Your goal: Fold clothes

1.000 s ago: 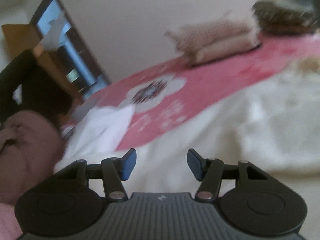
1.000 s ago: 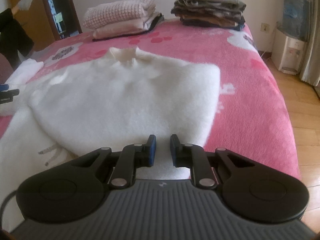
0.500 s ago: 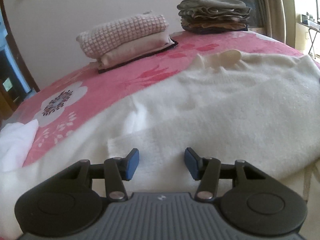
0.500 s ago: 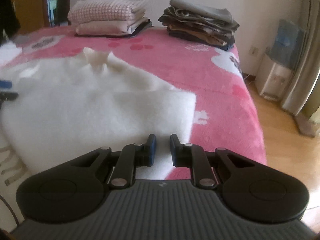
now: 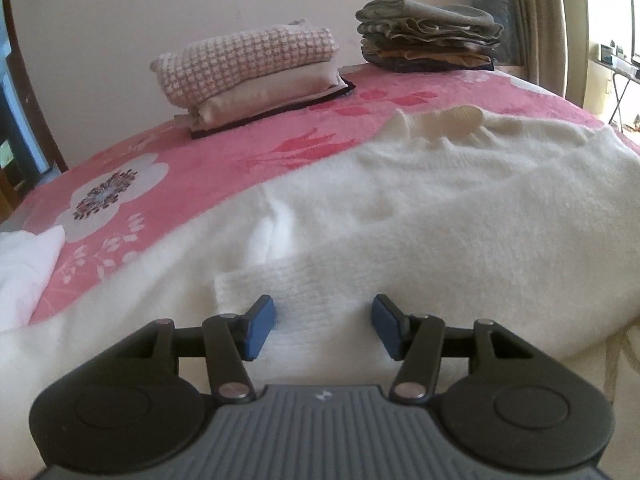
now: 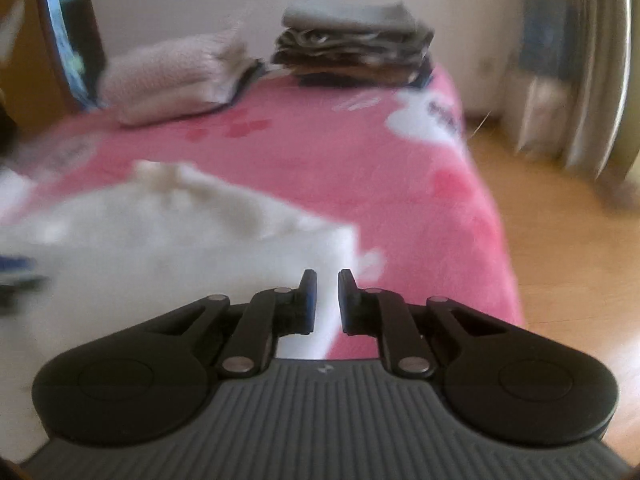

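Bedding: pink fleece blanket with white flower prints, covering the whole bed; wooden floor beyond its right edge, curtain at the far right.

Garment in work: cream knitted sweater, laid flat across the near half of the blanket, collar pointing toward the far wall, ribbed cuff folded in over the body near the front edge. In the right wrist view the same sweater fills the lower left, its right side ending in a straight edge against bare pink.

Finished stacks, far end of bed: checked pink-and-white pile on the left; grey and brown pile on the right, well apart from the sweater.

Loose white cloth at the blanket's left edge.

Left gripper: jaws about half spread and opening, blue pads either side of the ribbed cuff, not pressing on it; nothing gripped.

Right gripper: jaws closing, only a narrow gap left, sweater's edge seen through the gap; picture blurred, so whether the pads pinch the fabric cannot be told.
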`<state>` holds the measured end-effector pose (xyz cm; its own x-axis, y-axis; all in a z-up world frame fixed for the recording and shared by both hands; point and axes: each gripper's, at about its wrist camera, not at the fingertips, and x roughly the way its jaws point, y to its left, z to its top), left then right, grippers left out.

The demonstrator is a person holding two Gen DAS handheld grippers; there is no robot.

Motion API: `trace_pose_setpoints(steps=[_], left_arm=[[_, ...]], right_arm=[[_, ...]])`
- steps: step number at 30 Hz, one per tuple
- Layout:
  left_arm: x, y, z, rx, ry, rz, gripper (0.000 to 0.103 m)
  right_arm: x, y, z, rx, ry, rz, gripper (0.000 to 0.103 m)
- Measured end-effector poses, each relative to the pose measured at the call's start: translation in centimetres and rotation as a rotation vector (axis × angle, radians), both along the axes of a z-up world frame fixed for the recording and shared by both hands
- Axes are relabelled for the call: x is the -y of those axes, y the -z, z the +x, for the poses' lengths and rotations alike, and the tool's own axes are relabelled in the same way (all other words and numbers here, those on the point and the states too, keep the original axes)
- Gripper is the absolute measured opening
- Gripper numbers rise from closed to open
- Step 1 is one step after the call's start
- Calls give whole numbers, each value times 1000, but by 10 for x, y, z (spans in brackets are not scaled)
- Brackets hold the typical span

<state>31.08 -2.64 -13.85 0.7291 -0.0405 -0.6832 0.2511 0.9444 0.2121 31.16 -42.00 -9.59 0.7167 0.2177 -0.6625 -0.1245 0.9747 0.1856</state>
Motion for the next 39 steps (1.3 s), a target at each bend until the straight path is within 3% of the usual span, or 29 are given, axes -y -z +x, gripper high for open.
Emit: trace_pose_setpoints(steps=[2,6,9,11,14,18,20,23,26,30,34,39], left_arm=[[-1,-1,1,-9,3,-1,56],[-1,1,-1,1,1,-2,57],[-2,0,-4,14,-19,-22,57],[-6,-3,-6,12,-40,-46,57],[-19,-22,-17,6,-91,-88,57],[-65,-52,-41,5,-226,-167,60],[-97,-61,-53,3,-327,-198,60],[-151,-69,-75,1,-513,-242,60],[-210,-76,-90,21,-717,-287,61],[-277,-75,-105,33,-935,-429,63],[-310,-64,-111,24,-1016,-574,63],[-319,-59,-103,32,-1053,-652,67]], right_arm=[[-3,-12,-22,-29,-63,57,10],[-34,6,-50,-75,-200,11,9],[-42,39,-54,-95,-223,-61,8],[-40,23,-49,-140,-166,-11,8],[-52,-1,-54,-78,-197,-27,10],[-73,-2,-51,-40,-239,-9,10],[-84,10,-40,-72,-252,1,11],[-99,32,-33,-117,-263,-37,11],[-100,30,-32,-127,-247,-26,11],[-97,30,-33,-144,-220,3,11],[-97,30,-32,-155,-191,15,11],[-102,30,-31,-163,-171,0,11]])
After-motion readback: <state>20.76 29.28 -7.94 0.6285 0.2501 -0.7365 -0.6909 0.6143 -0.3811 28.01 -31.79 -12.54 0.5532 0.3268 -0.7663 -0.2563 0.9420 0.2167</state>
